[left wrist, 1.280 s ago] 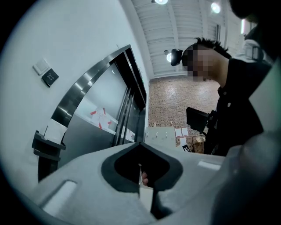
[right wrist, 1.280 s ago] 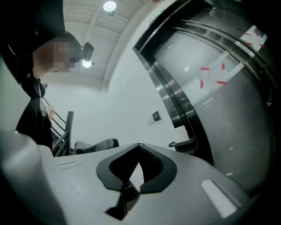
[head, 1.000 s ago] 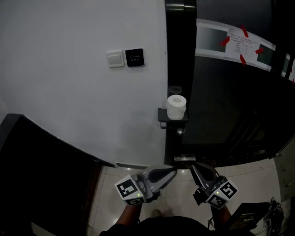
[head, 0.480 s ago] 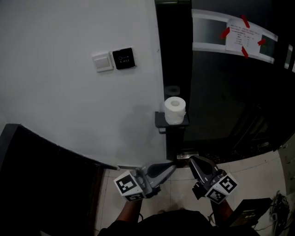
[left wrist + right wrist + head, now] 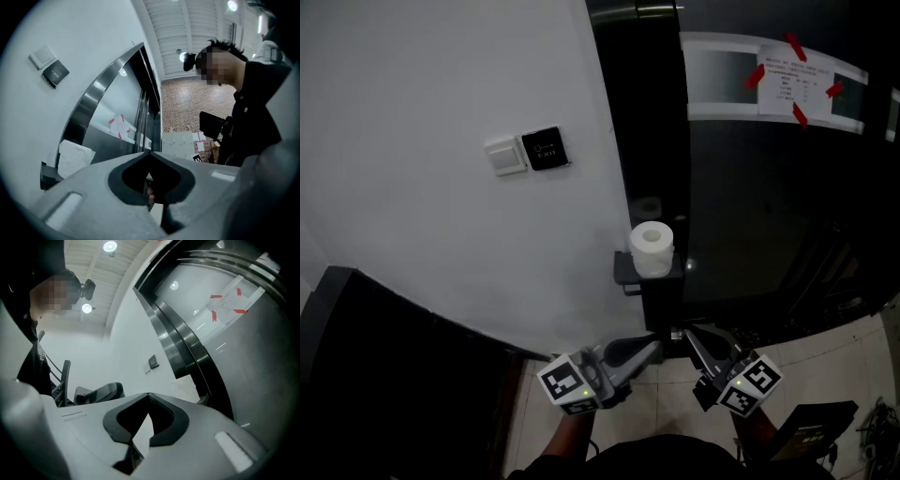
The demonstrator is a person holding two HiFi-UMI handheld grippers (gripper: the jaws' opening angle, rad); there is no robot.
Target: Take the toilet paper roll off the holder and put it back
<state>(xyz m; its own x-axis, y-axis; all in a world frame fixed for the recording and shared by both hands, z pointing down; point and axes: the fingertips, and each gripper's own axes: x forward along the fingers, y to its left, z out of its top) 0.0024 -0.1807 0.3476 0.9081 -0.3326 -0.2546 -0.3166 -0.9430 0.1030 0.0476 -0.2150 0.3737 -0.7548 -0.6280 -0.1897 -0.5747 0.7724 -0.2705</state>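
Observation:
The white toilet paper roll [image 5: 652,249] stands upright on a small dark holder shelf [image 5: 630,275] fixed to the black door pillar. My left gripper [image 5: 654,343] and right gripper [image 5: 691,335] hang side by side below the shelf, both shut and empty, their tips pointing up at it and apart from it. In the left gripper view the roll [image 5: 73,157] and the holder [image 5: 47,171] lie to the left of the shut left gripper [image 5: 149,152]. Past the shut right gripper [image 5: 148,394], the right gripper view shows part of the roll [image 5: 186,384] beside the pillar.
A white switch [image 5: 503,157] and a black exit panel [image 5: 545,147] sit on the white wall at the left. A paper notice [image 5: 795,80] is taped with red tape on the glass door. Dark furniture [image 5: 375,356] fills the lower left. A black device [image 5: 811,433] lies on the tiled floor.
The holder and roll have come lower in the head view and closer to both grippers. Both grippers stay shut and side by side.

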